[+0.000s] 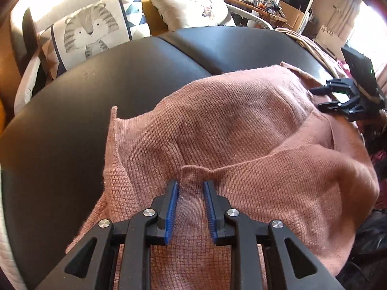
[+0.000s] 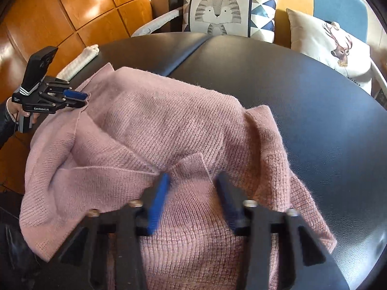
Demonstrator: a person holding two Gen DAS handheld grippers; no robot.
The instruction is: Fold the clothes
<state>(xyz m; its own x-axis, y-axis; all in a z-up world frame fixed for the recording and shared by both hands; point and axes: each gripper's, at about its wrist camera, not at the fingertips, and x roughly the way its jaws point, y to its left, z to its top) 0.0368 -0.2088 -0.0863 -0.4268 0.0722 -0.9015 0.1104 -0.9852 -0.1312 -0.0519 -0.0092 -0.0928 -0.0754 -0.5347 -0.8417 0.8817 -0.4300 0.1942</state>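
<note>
A pink knit sweater (image 1: 241, 133) (image 2: 157, 120) lies rumpled on a black padded surface (image 1: 96, 84) (image 2: 314, 120). My left gripper (image 1: 191, 186) is shut on a raised fold of the sweater at its near edge, with the blue pads pressing the knit. In the right wrist view the left gripper (image 2: 83, 99) sits at the sweater's far left corner. My right gripper (image 2: 193, 178) is blurred; its blue pads squeeze a small upright fold of the sweater. From the left wrist view the right gripper (image 1: 315, 98) is at the sweater's far right edge.
A tiger cushion (image 1: 89, 31) (image 2: 217, 12) and a deer cushion (image 1: 193, 9) (image 2: 333, 46) lean behind the black surface. A white rolled cloth (image 2: 77, 60) lies at its left rim, above a wooden floor (image 2: 72, 12). A person's hand (image 2: 14, 108) holds the left tool. A cluttered desk (image 1: 261, 2) stands behind.
</note>
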